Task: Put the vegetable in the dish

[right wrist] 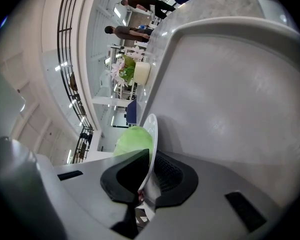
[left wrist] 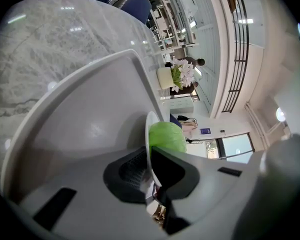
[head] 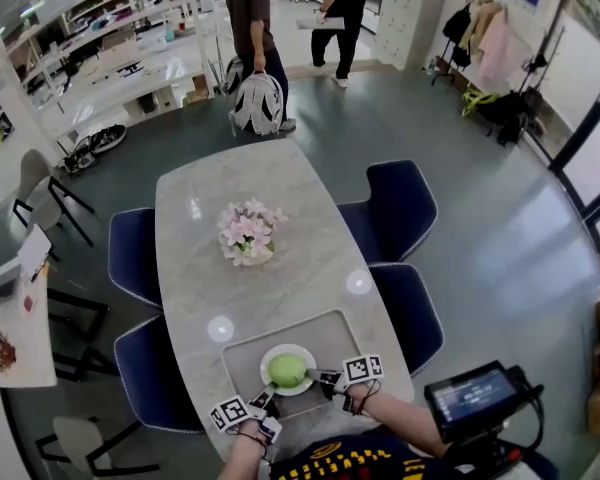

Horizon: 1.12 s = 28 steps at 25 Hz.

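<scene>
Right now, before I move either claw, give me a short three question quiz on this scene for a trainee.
1. True or false: the green vegetable lies in the white dish.
2. What is the left claw shut on? A the dish's rim, B the vegetable, C nothing.
3. Fill in: under the dish lies a grey ____.
Key: 1 true. 2 A; the right claw grips the rim too. 3 tray.

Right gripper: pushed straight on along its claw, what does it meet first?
The right gripper has its claw shut on the rim of the white round dish; straight ahead the light green round vegetable in it likely comes first, though depth is unclear.
</scene>
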Tool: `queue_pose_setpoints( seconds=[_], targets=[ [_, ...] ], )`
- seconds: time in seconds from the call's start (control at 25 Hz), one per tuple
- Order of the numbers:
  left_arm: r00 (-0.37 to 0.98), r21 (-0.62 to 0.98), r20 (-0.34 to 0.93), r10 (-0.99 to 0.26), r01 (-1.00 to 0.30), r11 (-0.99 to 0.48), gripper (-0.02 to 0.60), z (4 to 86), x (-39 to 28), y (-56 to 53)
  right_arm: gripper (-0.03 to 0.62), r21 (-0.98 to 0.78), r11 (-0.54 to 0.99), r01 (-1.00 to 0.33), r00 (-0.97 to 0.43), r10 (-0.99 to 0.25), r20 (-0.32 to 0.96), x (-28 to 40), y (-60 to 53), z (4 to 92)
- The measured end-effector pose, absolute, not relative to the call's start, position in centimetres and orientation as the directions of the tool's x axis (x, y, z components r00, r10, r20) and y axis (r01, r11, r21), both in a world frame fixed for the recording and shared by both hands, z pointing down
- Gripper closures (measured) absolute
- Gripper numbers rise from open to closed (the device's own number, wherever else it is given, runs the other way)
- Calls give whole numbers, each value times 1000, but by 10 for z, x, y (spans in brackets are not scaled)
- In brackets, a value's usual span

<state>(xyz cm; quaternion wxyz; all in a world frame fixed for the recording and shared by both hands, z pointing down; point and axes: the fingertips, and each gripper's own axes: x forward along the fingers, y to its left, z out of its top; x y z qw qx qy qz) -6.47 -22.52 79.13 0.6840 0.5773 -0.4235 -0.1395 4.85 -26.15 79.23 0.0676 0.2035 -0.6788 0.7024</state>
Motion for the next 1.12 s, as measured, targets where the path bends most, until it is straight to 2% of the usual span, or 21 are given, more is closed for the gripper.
queue_pose_setpoints(
  seconds=[0.48, 0.72, 0.92, 1.12],
  targets=[
    [586, 889, 458, -669, -314, 333, 561, 804, -67, -225, 574, -905, -75, -419, -892, -152, 426, 47, -265, 801],
    [576, 887, 460, -675, -276, 369, 561, 803, -64, -225, 576, -907, -72, -414, -897, -137, 420, 44, -266, 804],
    [569, 871, 490, -660, -280, 405, 560, 804, -64, -224, 574, -882, -79, -465, -873, -123, 472, 46, -263, 805],
    [556, 841, 541, -631, -340, 421, 555, 809, -67, -222, 559, -844, -47, -534, -838, -104, 535, 46, -263, 806]
  ],
)
